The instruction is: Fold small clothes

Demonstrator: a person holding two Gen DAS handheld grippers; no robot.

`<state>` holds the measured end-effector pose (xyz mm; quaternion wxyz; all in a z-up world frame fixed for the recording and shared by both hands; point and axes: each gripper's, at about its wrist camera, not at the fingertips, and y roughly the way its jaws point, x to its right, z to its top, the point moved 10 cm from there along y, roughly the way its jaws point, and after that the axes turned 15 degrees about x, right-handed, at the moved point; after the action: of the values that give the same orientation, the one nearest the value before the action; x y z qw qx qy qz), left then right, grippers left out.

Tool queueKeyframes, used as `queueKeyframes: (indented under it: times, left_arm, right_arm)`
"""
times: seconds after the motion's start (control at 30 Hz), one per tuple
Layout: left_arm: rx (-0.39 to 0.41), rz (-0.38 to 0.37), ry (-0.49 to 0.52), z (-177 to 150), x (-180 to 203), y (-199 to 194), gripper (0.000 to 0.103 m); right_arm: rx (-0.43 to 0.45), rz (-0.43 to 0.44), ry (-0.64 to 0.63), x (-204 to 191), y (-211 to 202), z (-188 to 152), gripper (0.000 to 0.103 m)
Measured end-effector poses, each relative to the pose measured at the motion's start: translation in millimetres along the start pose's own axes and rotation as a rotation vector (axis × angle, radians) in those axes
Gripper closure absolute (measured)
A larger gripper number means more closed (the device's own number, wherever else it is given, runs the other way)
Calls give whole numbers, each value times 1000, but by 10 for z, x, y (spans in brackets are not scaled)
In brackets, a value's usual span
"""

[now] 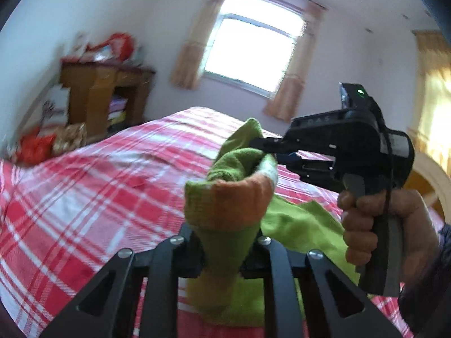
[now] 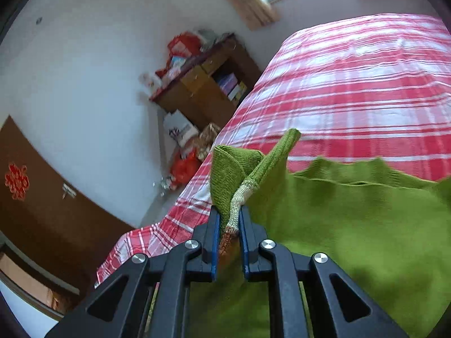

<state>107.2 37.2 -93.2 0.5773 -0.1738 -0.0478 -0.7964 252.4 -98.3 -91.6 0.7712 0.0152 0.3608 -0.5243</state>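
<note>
A small green knitted garment [image 1: 298, 222] with an orange and white striped cuff [image 1: 234, 205] hangs above the red and white plaid bed [image 1: 93, 186]. My left gripper [image 1: 228, 256] is shut on the bunched knit just below that cuff. In the left wrist view my right gripper [image 1: 266, 152], held by a hand [image 1: 363, 225], pinches the cuff's far edge. The right wrist view shows the right gripper [image 2: 229, 225] shut on the white and orange edge [image 2: 239, 200], with the green garment [image 2: 352, 225] spreading to the right.
A wooden cabinet [image 1: 104, 95] with a cluttered top stands against the wall beyond the bed's left side, with bags and boxes [image 1: 50, 140] on the floor beside it. A bright window [image 1: 253, 45] with curtains is behind the bed. A brown door [image 2: 42, 197] is at left.
</note>
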Motion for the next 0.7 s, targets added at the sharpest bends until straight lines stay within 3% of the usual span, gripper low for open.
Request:
queueKeyframes:
  times: [0.33,0.57,0.7]
  left_arm:
    - [-63,-228,181,-170,1088,46,86]
    - [-141,-327,293,-552,1829,153,87]
    - [-201,-338,340,-837,2021,220,87]
  right_arm:
    - [92,-82,28,834,-880,334,92]
    - [128,-164,94,1589,-1332,357,92]
    - [104,-196,138,2006,-1442,203,92]
